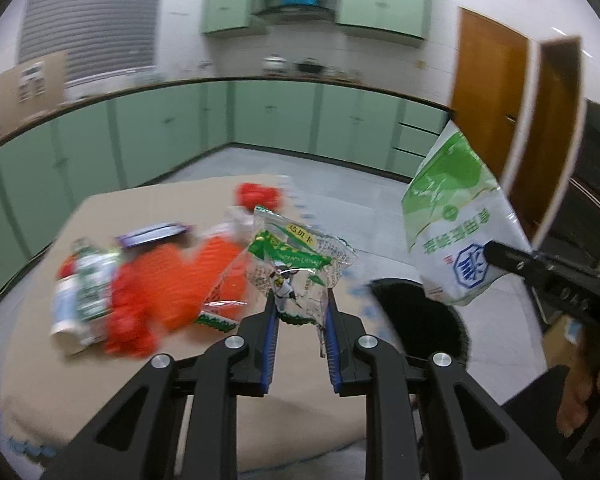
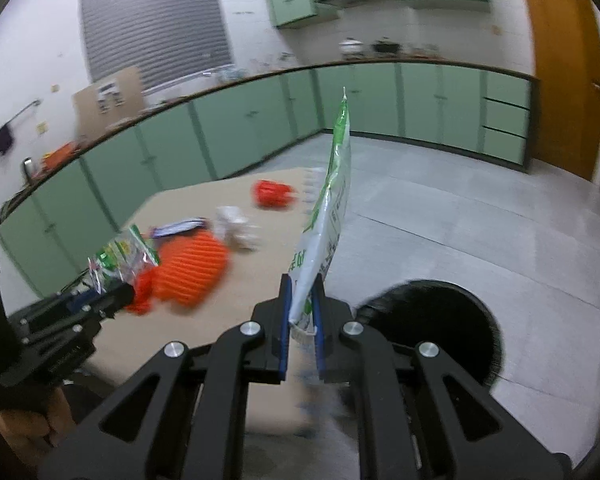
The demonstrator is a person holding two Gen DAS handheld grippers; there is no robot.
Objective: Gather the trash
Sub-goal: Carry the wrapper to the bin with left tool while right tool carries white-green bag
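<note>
Trash for collection appears in both wrist views, part of it held and part lying on the desk (image 1: 40,380). Left gripper (image 1: 302,308): its blue-padded jaws stand narrow, pinching the lower edge of a clear and green snack wrapper (image 1: 296,268), which rises crumpled above the fingertips, clear of the desk. Right gripper (image 2: 301,308): its jaws are nearly closed on the bottom edge of a white and green bag (image 2: 328,216), which stands upright and edge-on between the pads; in the left wrist view the same bag shows its printed face, hanging above and just beside the black bin. Black bin (image 1: 420,320): a round, dark opening on the grey floor (image 2: 480,208), just past the desk's right edge and below both grippers. Remaining on the brown desk, blurred: a ribbed orange object (image 1: 192,280), a white and green bottle with a red cap (image 1: 84,284) lying on its side at the left, a crumpled white piece (image 2: 236,228), a purple-edged flat packet (image 1: 152,234) and a red item (image 2: 272,194) near the far edge. Behind stand green cabinets (image 1: 260,120) and an orange-brown door (image 1: 488,80). A person's hand (image 2: 24,420) grips the left tool's handle at lower left of the right wrist view.
</note>
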